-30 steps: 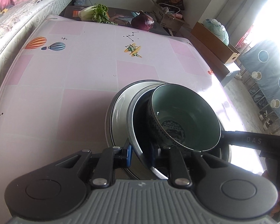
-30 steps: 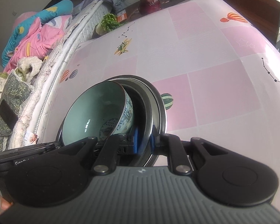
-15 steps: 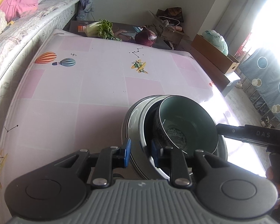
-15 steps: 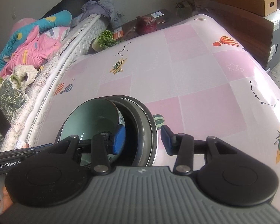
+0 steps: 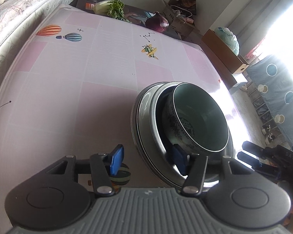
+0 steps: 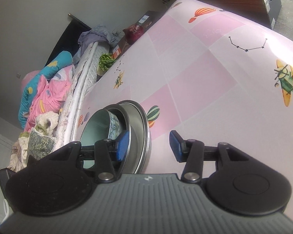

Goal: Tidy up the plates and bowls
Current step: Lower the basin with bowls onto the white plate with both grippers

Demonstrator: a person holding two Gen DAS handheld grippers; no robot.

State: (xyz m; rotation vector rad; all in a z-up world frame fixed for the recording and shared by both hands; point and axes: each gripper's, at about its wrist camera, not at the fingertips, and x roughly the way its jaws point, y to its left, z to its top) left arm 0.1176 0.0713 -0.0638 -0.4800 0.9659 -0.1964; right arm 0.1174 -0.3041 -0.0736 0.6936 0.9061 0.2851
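on the pink table [image 5: 72, 89], stacked steel plates [image 5: 144, 117] cradle the green bowl [image 5: 201, 117]; left hand-held gripper [image 5: 148, 160] just opened wide, right hand-held gripper [image 6: 149, 146] spread too, both gripping nothing.

A ceramic bowl [image 5: 201, 120] is nested, tilted, in a metal bowl [image 5: 158, 117], which is set on a plate [image 5: 135, 117] on the table [image 5: 87, 74]. A mattress [image 5: 19, 9] is placed along the table's left side. A leafy vegetable [image 5: 111, 7] and a red cabbage [image 5: 157, 21] are found beyond its far edge.
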